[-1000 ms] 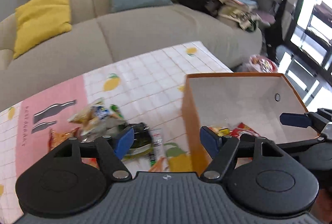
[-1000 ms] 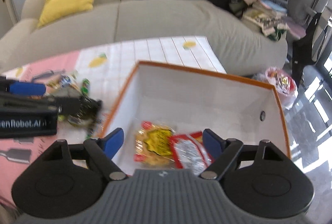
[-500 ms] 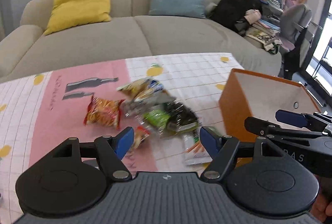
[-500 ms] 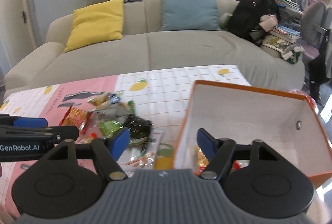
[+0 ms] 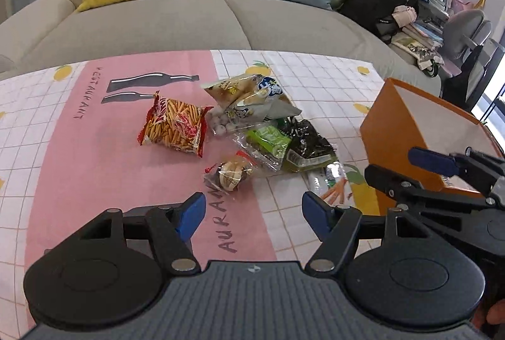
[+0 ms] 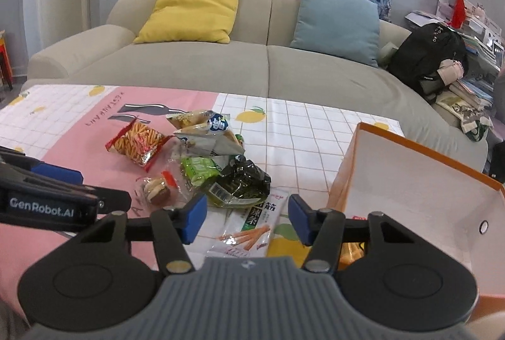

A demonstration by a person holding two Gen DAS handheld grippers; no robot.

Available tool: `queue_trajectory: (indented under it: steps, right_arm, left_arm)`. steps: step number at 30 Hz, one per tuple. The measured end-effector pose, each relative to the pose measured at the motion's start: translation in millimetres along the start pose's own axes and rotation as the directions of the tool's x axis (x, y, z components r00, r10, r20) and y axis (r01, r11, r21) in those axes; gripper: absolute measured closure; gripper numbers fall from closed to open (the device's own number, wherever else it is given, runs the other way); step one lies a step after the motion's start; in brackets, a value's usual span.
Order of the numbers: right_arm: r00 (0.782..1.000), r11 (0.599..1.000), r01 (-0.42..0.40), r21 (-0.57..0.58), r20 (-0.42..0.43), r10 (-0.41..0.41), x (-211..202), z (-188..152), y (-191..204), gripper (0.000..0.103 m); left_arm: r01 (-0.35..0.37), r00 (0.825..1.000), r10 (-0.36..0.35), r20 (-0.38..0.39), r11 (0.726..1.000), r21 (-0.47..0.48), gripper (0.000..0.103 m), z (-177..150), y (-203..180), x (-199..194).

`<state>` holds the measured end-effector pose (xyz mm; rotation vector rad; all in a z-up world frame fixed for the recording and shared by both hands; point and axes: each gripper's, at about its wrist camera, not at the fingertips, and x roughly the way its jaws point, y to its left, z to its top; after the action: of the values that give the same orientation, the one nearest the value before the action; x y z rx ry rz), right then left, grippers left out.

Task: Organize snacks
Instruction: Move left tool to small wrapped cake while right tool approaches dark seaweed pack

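Observation:
Several snack packets lie in a heap on the table: a red packet of orange sticks (image 5: pixel 173 127) (image 6: pixel 137 144), pale crinkled bags (image 5: pixel 249 100) (image 6: pixel 205 131), a green packet (image 5: pixel 268 139) (image 6: pixel 199 168), a dark seaweed packet (image 5: pixel 307 146) (image 6: pixel 241 184), a small round pastry (image 5: pixel 230 174) (image 6: pixel 156 188) and a white carrot-stick packet (image 6: pixel 252 228) (image 5: pixel 331 182). An orange box (image 5: pixel 397 131) (image 6: pixel 419 182) with a white inside stands to the right. My left gripper (image 5: pixel 251 215) is open and empty, just short of the pastry. My right gripper (image 6: pixel 246 218) is open and empty above the carrot-stick packet.
The table wears a pink and white checked cloth (image 5: pixel 79 157). A beige sofa (image 6: pixel 221 68) with a yellow cushion (image 6: pixel 189 13) and a blue cushion (image 6: pixel 337 21) runs behind it. A black backpack (image 6: pixel 429 59) and cluttered books lie at the right.
Both grippers have pulled back and turned left, away from the orange box and towards the snack heap. The snacks inside the box are almost out of sight. Both stay open.

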<state>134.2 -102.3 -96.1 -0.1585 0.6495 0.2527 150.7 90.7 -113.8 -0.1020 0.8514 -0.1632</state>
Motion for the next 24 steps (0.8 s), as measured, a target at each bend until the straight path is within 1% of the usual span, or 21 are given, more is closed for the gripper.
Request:
queue_trajectory:
  steps: [3,7,10,13,16,21,24]
  right_arm:
    - [1.0,0.999,-0.014,-0.029,-0.004,0.014,13.1,4.0,4.7,0.048]
    - [0.999,0.999,-0.019,-0.037,-0.048,0.017,36.9,7.1,9.1,0.047]
    - [0.996,0.999,-0.041,-0.014,-0.08,0.04,52.5,7.7,8.2,0.047]
    - [0.994,0.999,-0.041,0.01,-0.104,0.042,65.3,5.6,7.2,0.047]
    - [0.992,0.999,-0.033,-0.012,-0.121,0.031,76.9,2.3,10.8,0.047]
    - [0.99,0.999,-0.021,-0.026,-0.143,0.017,90.3,-1.6,12.2,0.046]
    - [0.989,0.999,-0.013,-0.04,-0.146,0.007,97.0,-2.7,11.1,0.045]
  left_arm:
    - [-0.012,1.0,0.012,-0.014,1.0,0.022,0.021,2.9,4.0,12.0]
    - [-0.013,0.999,0.015,-0.028,0.998,0.069,0.021,9.2,12.4,31.4]
    - [0.022,0.999,-0.019,-0.033,0.995,0.093,0.021,15.4,20.4,45.5]
    - [0.056,0.998,-0.052,-0.031,0.99,0.131,0.02,18.9,23.2,56.3]
    - [0.072,0.997,-0.067,-0.034,0.982,0.176,0.02,21.0,24.0,67.0]
    - [0.126,0.991,-0.116,-0.063,0.971,0.201,0.02,19.9,28.8,84.3]
    - [0.136,0.99,-0.124,-0.067,0.965,0.223,0.02,17.2,30.2,91.4]
